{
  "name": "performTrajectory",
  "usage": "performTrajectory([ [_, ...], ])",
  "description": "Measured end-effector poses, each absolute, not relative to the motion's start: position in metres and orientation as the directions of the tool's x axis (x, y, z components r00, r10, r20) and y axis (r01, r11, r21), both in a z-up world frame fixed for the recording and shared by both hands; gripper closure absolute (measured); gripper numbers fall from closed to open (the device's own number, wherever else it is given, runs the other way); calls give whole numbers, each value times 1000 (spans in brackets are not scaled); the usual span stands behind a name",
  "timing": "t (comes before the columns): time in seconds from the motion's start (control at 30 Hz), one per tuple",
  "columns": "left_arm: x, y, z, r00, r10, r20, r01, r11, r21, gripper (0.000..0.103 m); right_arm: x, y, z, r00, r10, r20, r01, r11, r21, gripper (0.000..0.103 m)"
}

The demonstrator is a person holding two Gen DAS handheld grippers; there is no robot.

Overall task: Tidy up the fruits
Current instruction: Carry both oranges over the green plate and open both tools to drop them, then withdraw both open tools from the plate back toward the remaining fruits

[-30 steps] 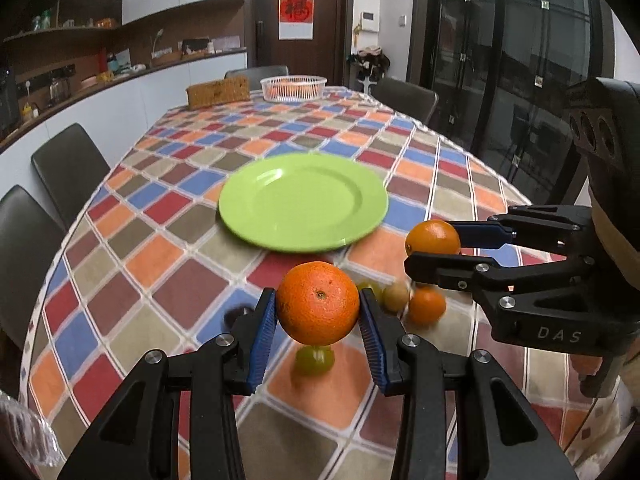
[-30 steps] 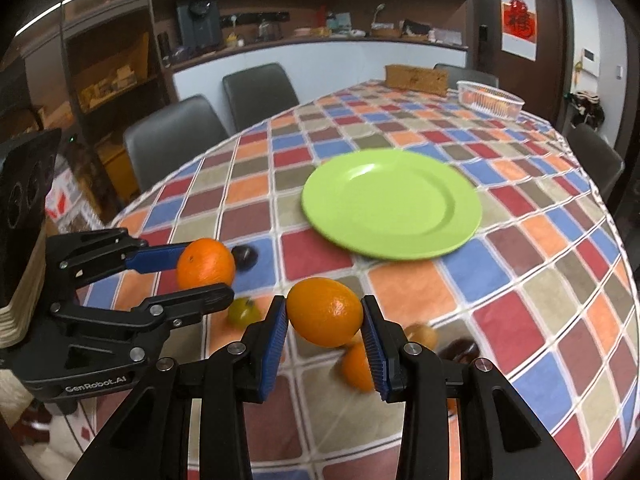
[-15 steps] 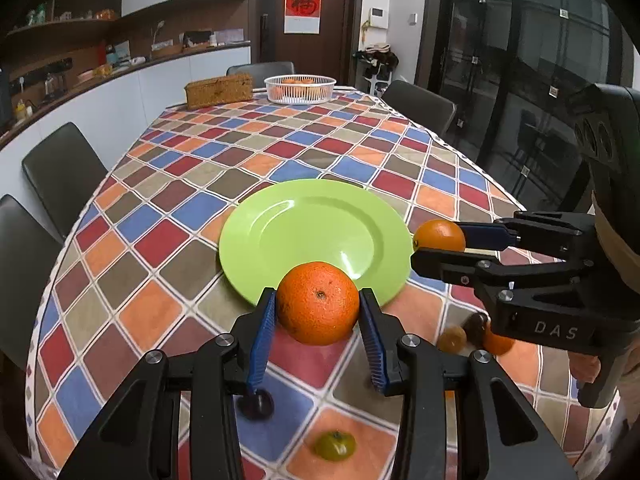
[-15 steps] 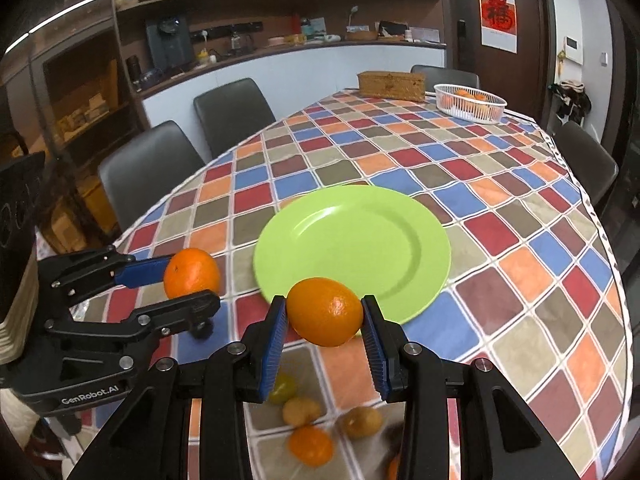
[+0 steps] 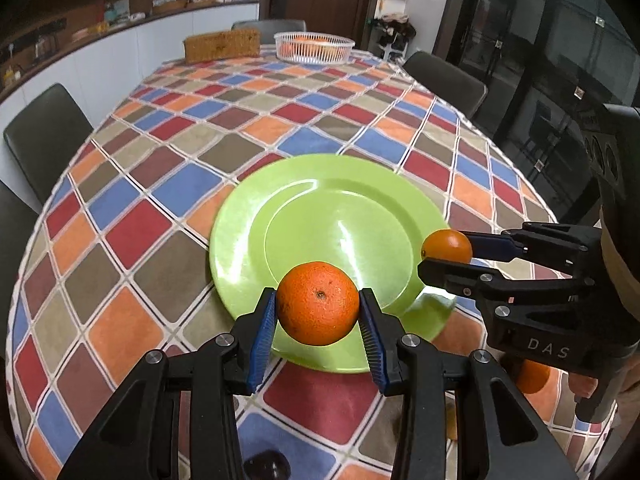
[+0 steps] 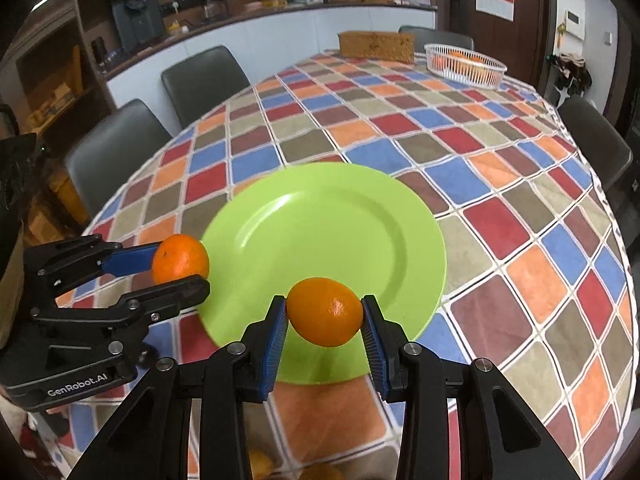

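Observation:
My left gripper (image 5: pixel 318 312) is shut on a round orange (image 5: pixel 318 303) and holds it above the near rim of the green plate (image 5: pixel 340 216). My right gripper (image 6: pixel 325 316) is shut on a second orange (image 6: pixel 325 312), above the plate's (image 6: pixel 320 232) near rim. In the left wrist view the right gripper (image 5: pixel 444 258) with its orange (image 5: pixel 448 246) hangs over the plate's right rim. In the right wrist view the left gripper (image 6: pixel 180 264) with its orange (image 6: pixel 181 258) sits at the plate's left rim. The plate holds nothing.
The table has a checked cloth (image 5: pixel 160 184). A white basket (image 5: pixel 315 46) with oranges and a brown box (image 5: pixel 222 45) stand at the far end. Loose fruit lies near me: an orange (image 5: pixel 530 376), a dark fruit (image 5: pixel 266 464), more under the right gripper (image 6: pixel 260 460). Grey chairs (image 6: pixel 204 76) surround the table.
Both grippers moved forward with their oranges, from over the loose fruit to over the plate's near rim. The loose fruit dropped toward the bottom of the views.

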State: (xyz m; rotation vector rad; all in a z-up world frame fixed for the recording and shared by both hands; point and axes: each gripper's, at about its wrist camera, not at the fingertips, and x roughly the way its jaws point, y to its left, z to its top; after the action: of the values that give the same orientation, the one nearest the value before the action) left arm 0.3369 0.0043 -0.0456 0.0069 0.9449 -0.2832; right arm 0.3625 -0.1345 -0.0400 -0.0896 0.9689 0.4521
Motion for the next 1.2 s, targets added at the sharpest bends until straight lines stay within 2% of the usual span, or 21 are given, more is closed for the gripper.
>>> performTrajectory([
  [0.43,359,-3,-63,505,-213,-836,245,965,-98,63,384,-137,-62,419,327,-847,-368,914,171,65],
  [0.57,360,-2,-60,517,-199,-832,228,970,-90,54,383,-137,-61,424,320,-847,-368,916,162,65],
  [0.67,355,0,-56,531,-187,-827,223,972,-77,54,381,-138,-59,432,320,-843,-362,918,162,61],
  [0.93,318,2,-24,617,-147,-773,220,976,-10,53,350,-141,-32,526,284,-802,-374,924,82,61],
  [1.2,272,2,6,677,-194,-710,245,969,-31,48,308,-141,-3,593,313,-742,-401,914,65,61],
])
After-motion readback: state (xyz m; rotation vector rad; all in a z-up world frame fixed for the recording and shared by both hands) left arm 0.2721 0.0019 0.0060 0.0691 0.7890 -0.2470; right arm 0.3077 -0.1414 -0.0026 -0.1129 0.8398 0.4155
